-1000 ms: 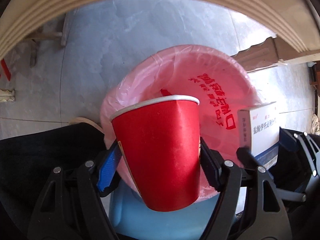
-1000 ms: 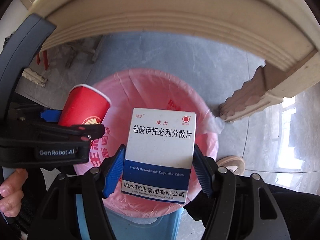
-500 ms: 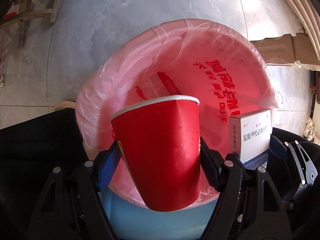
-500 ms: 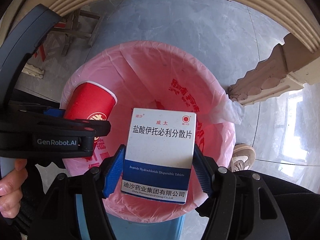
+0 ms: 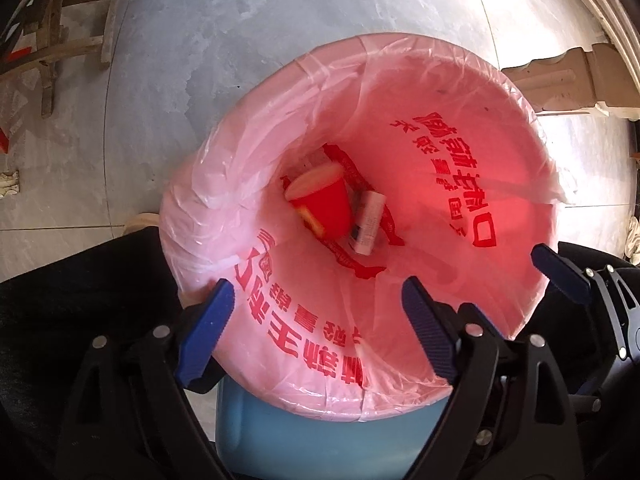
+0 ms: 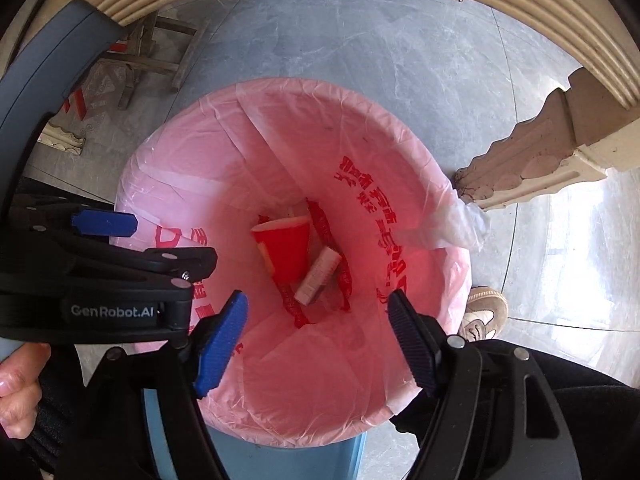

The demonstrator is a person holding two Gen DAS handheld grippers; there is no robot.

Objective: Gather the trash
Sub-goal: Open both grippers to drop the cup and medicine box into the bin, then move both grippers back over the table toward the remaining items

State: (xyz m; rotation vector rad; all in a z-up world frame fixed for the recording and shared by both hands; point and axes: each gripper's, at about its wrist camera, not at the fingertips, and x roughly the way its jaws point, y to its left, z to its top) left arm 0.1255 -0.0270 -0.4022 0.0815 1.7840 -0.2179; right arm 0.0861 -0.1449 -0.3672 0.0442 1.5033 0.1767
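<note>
Looking straight down past two pairs of blue-padded jaws into a blue waste bin (image 5: 320,436) lined with a pink plastic bag (image 5: 472,152) printed in red characters. Both grippers have just been opening, and nothing is between the jaws of either. The left gripper (image 5: 316,328) stands wide above the near rim of the bag; the right gripper (image 6: 316,340) stands wide in the same way, close beside it. Far below both, at the bottom of the bag, lies a red paper cup (image 5: 324,210) on its side, its white-rimmed mouth pointing away from the jaws. Touching it on the right lies a white medicine box (image 5: 368,230), long axis roughly parallel to the cup, though its printing is too small to read at this depth. Both pieces of trash appear already delivered, so the coming move is likely withdrawal upward, with neither hand clearly nearer the bin.
</note>
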